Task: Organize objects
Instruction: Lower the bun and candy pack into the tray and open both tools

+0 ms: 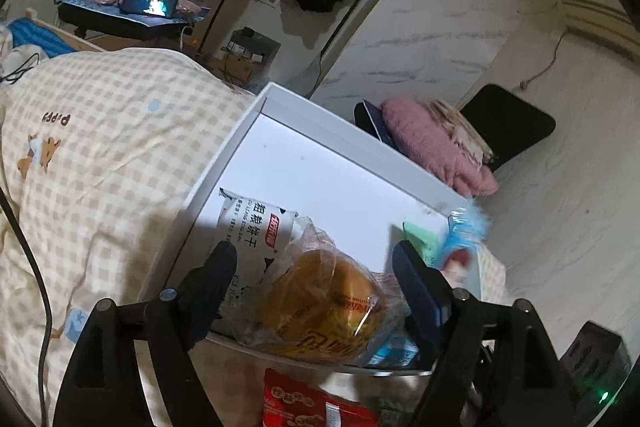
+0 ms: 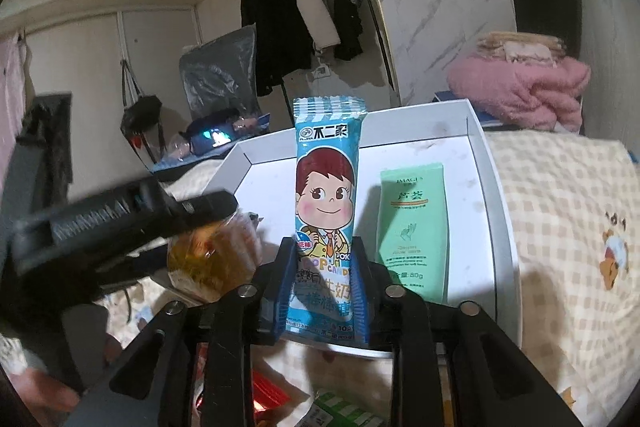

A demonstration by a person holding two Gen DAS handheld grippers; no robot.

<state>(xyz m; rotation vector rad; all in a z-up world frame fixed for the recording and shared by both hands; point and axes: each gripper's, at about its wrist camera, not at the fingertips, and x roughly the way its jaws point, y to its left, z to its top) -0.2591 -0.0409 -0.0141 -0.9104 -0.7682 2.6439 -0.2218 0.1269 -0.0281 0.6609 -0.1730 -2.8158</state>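
Note:
A white shallow box (image 1: 248, 123) lies on the bed. In it are a white cracker packet (image 1: 256, 227) and a green tube (image 2: 414, 223). My left gripper (image 1: 314, 257) is open, its fingers on either side of a wrapped bun (image 1: 324, 307) that rests on the box's near edge. The bun also shows in the right wrist view (image 2: 212, 259), under the left gripper. My right gripper (image 2: 322, 255) is shut on a blue candy packet (image 2: 326, 195), held upright over the box's near edge. The candy packet shows blurred in the left wrist view (image 1: 460, 243).
A checked quilt (image 1: 100, 155) covers the bed around the box. A red snack packet (image 1: 304, 403) lies below the box's near edge. Pink folded blankets (image 2: 520, 91) sit behind the box. A lit tablet (image 1: 150, 3) and hanging clothes (image 2: 280, 31) are far back.

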